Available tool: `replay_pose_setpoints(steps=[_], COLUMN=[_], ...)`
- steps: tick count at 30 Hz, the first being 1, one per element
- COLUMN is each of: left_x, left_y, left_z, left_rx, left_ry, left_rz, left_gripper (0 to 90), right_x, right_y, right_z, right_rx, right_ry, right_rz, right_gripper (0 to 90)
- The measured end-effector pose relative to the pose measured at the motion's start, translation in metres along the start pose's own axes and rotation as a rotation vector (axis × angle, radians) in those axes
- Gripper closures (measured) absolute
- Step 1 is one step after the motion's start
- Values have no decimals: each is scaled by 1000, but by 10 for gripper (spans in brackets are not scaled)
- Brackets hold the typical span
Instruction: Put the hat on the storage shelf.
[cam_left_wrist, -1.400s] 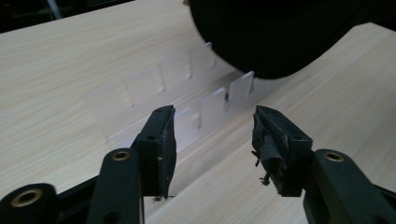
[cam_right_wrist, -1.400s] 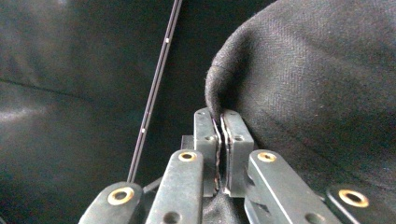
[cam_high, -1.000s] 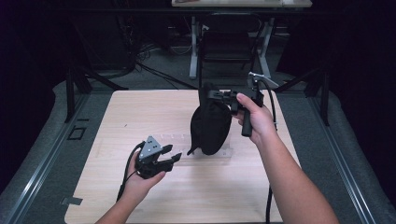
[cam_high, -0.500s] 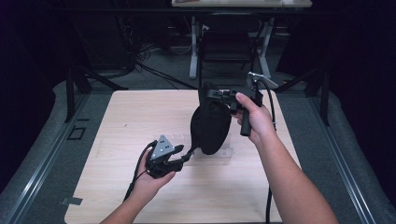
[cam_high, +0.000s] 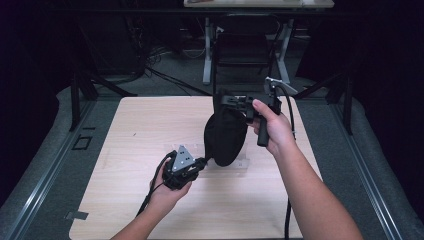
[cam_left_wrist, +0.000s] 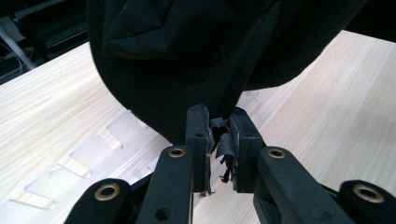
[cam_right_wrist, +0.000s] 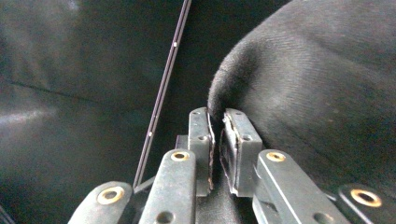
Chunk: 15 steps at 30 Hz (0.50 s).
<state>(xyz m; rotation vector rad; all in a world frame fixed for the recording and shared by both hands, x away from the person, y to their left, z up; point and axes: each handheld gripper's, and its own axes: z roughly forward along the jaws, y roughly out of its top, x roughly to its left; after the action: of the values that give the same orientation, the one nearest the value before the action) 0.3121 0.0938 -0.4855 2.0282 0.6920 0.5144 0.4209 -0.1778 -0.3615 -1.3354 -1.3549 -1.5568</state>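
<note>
A black fabric cap (cam_high: 225, 137) hangs over the middle of the wooden table (cam_high: 130, 125). My right gripper (cam_high: 223, 100) holds it up by its top edge; in the right gripper view a fold of the cap (cam_right_wrist: 303, 70) sits between the tips of the right gripper (cam_right_wrist: 216, 116), whose jaws have just been opening a little. My left gripper (cam_high: 202, 162) reaches the cap's lower left edge. In the left gripper view the jaws of that gripper (cam_left_wrist: 218, 116) have just been closing and now pinch a seam of the cap (cam_left_wrist: 187, 60).
A clear plastic rack (cam_left_wrist: 93, 149) lies flat on the table under the cap, its end visible in the high view (cam_high: 242, 164). Beyond the table's far edge stand a dark chair (cam_high: 240, 50) and table legs, with cables on the floor.
My left gripper has moved right across the table to the cap's lower edge and closed its jaws on it. The right hand has stayed in place with the cap.
</note>
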Motion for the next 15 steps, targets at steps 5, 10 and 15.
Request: replay_pose_setpoints(steps=[5, 10, 15], left_x=[-1, 4, 7], left_y=[-1, -4, -8], left_z=[-1, -4, -8], left_rx=[-3, -15, 4], left_ry=[10, 23, 38], left_rz=[9, -10, -5], left_gripper=[822, 841, 852], right_x=[2, 5, 5], right_y=[-1, -3, -4], right_z=[-3, -10, -14], right_rx=[6, -5, 0], right_ry=[8, 13, -20], right_rz=[-14, -39, -66], right_gripper=[777, 708, 701])
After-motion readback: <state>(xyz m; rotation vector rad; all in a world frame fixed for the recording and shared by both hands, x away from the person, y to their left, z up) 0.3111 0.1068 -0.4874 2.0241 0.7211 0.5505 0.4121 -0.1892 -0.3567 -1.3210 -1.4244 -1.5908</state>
